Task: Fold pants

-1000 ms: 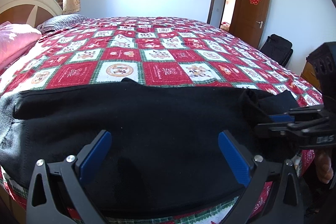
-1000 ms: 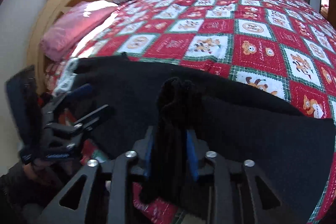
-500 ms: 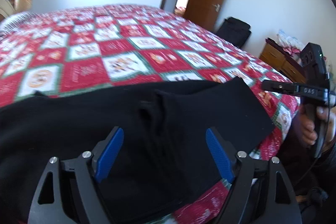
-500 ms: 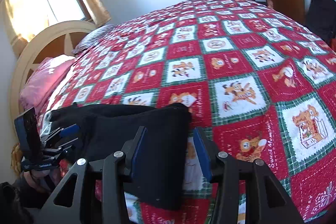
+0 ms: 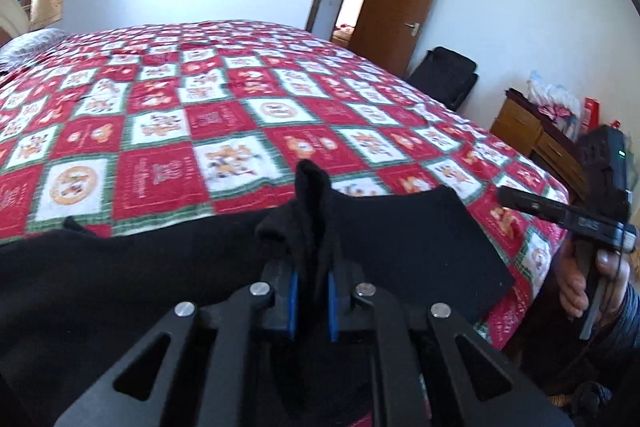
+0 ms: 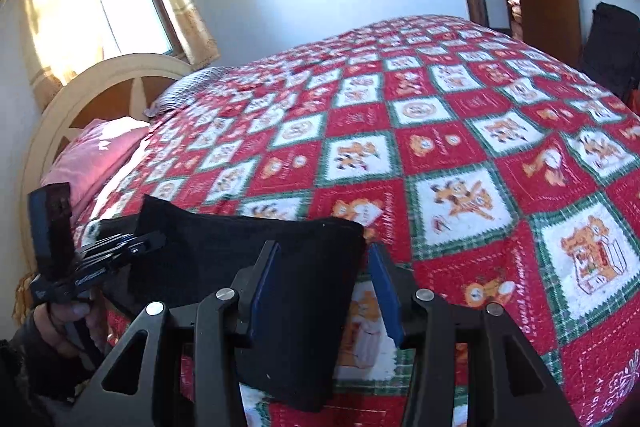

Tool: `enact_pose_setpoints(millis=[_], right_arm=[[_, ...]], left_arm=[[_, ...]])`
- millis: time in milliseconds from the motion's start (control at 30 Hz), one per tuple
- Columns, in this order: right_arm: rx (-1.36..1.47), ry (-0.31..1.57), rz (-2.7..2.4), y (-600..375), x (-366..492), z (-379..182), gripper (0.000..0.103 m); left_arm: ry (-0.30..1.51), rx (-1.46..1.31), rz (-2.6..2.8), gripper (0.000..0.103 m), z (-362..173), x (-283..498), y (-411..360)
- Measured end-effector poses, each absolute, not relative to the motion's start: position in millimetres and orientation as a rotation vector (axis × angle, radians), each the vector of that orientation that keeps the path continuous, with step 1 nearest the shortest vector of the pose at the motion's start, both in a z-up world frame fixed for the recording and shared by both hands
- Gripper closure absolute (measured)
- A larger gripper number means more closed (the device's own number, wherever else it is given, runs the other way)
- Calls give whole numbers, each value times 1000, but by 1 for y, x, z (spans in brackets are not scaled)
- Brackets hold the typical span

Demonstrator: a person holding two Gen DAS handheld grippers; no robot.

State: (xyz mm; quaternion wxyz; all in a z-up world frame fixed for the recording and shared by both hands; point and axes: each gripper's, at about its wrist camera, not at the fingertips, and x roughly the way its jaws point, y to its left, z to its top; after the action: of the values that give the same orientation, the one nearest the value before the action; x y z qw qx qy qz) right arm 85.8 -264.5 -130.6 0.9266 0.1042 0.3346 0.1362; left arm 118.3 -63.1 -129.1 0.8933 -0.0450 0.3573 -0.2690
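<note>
Bed (image 5: 240, 75), one, fills both wrist views under a single red, white and green patchwork quilt (image 6: 460, 155); one curved headboard (image 6: 100, 87) and one pink pillow (image 6: 104, 155) sit at its far left end in the right wrist view. One brown door (image 5: 400, 7) stands open in the far right corner, with one black bag (image 5: 444, 75) below it. Pants (image 5: 160, 267), one black pair, lie along the near edge of the bed, their right end a flat rectangle. Two grippers appear. Left gripper (image 5: 313, 297): jaws closing, blue pads pressed together on a raised pinch of the pants' cloth. Right gripper (image 6: 326, 291): jaws apart, two blue pads either side of the pants' right corner (image 6: 312, 307), which hangs over the quilt's edge; neither pad presses it. Each gripper is held in one hand (image 5: 580, 287).
</note>
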Motion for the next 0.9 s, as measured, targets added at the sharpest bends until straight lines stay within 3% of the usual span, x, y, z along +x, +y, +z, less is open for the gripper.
enact_pose_setpoints(millis=[200,367,400,467,533,667,900], right_arm=[[124,796,419,-227,90,-152,50],[97,888,425,-224,97,-175,50],[108,882,420,-224,96,-171,50],[123,836,415,-224,94,-160,50],[106,808,410,-221,98,-153,50],[112,846,357,-215,131,-162,39],[38,800,339,-205,120,-153,39]], left_arm=[[815,-83,-512,88,-151,123,-61],[813,-45,-469,75,-154,123,-59],[808,-32,-456,71,-153,122,-58],[794,-14,-420,53,-153,120,-55],[783,-15,-395,45,-153,118,-50],[779,54,-389,35,-156,111,-54],[749,99,-322,18,-159,99,-39]])
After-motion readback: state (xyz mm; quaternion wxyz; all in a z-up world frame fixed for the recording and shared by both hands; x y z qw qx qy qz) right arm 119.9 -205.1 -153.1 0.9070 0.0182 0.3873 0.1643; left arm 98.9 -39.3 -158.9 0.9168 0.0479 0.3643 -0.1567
